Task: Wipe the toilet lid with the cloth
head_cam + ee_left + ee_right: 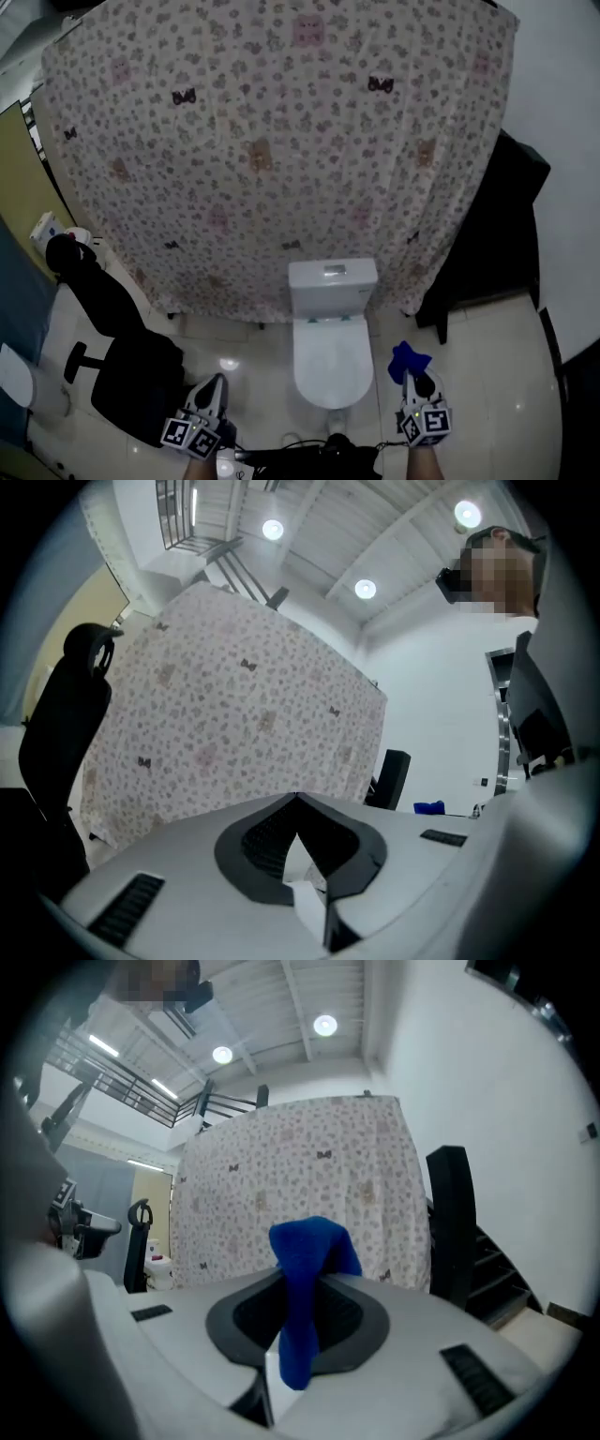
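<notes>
Right gripper (412,382) is low and right of the toilet, its jaws clamped down on the blue cloth (305,1274). A soft, fuzzy fold is pinched between the dark ribbed pads, and a floppy tuft sticks out past the tips. Left gripper (297,801) has its jaws closed tip to tip with nothing between them, and it is parked low on the left, away from the toilet. The cloth hangs in the air just right of the toilet lid (331,361) and does not touch it, so wiping looks not yet begun and this reads as the approach. To do it well, I'd swing the right gripper over the lid and tilt it so the loose tuft lands first rather than the hard plastic tips. Then press lightly and sweep in overlapping passes from the tank end to the front edge. The grip needs to be firm, since only a narrow strip is pinched and drag could pull it out. The lid is down. It is white, glossy, oval and slightly domed, so it is likely slick and the cloth should glide. Behind it is a boxy white tank (332,283) with a button on top. The floor (487,375) is pale shiny tile. A black office chair (112,319) sits to the left. Farthest back, a pale curtain (272,141) with a small bear-and-bow print is draped wide across the backdrop.
</notes>
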Demonstrator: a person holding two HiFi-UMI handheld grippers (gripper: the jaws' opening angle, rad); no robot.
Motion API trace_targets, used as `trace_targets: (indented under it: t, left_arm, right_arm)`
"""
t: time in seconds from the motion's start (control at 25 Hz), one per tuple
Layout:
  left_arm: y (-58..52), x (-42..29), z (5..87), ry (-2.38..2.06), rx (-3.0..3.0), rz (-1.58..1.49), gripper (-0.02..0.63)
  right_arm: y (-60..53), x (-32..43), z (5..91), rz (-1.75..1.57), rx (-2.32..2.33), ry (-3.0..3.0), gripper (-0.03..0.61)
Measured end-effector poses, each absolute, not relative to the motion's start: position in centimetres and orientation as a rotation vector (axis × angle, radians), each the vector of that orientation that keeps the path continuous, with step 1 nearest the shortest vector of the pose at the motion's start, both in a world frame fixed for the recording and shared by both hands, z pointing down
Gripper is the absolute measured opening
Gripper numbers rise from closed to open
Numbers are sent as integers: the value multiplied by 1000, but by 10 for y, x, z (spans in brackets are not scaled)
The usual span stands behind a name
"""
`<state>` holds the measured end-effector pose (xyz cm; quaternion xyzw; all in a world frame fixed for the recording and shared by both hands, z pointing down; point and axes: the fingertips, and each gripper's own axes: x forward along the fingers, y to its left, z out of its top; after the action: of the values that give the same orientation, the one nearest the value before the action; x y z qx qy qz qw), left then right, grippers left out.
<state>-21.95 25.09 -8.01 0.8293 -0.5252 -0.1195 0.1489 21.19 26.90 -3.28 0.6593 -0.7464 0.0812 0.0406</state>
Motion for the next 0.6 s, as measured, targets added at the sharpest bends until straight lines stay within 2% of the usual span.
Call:
trace_targets:
  t: [0.24, 0.36, 0.6]
  left_arm:
    - [255, -232, -137, -1646, 2378, -623, -11]
    - [253, -216, -152, -1683, 2408, -606, -11]
    - [243, -208, -64, -1706, 2332, -498, -11]
  right_arm:
    - [247, 234, -91, 109, 2092, -2402, 54]
    - [226, 240, -105, 136, 2063, -2496, 52]
    - [216, 281, -56, 120, 2137, -2392, 53]
